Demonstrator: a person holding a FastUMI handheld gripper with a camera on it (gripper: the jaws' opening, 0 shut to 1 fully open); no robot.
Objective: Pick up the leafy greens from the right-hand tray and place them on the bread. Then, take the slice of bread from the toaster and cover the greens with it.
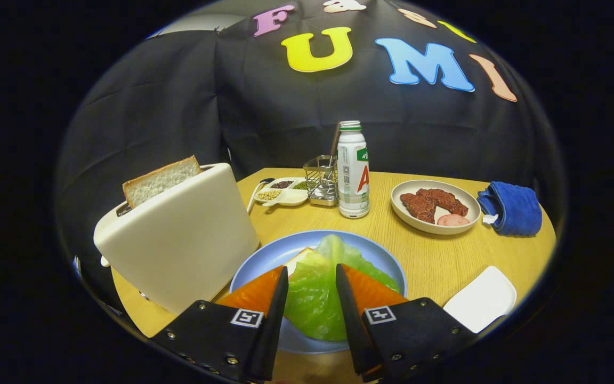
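Greens [315,288] lying on the blue plate [381,256], between the fingers of the hand-held gripper [312,290], covering nearly all of the bread beneath; just a pale corner of that bread [297,260] peeking out at the leaf's left edge. Fingers spread apart either side of the leaf; contact with it hard to judge, near end of the leaf hidden behind the finger bases. Near rim of the plate cut off by the gripper body. Left of the plate, close beside it, a cream toaster [190,240] with a slice of bread [160,180] standing tilted in its slot, lower part hidden inside. Beyond the toaster, a small divided dish [284,193] holding dark, pale and greenish grains in separate compartments, kinds too small to tell, with a white spoon [256,193] partly hidden behind the toaster. Next to it a wire caddy [322,181] with a thin utensil handle sticking up, contents otherwise unclear, and a white bottle [353,170] with a green cap standing upright just beside the caddy. Further right, a beige plate [408,220] holding two dark reddish-brown pieces of meat and a pink round slice. Blue cloth [512,208] folded near that plate, at the far right of the wooden worktop [435,261]. White tray [482,298] to the right of the blue plate, nothing visible on it, its near corner cut off.
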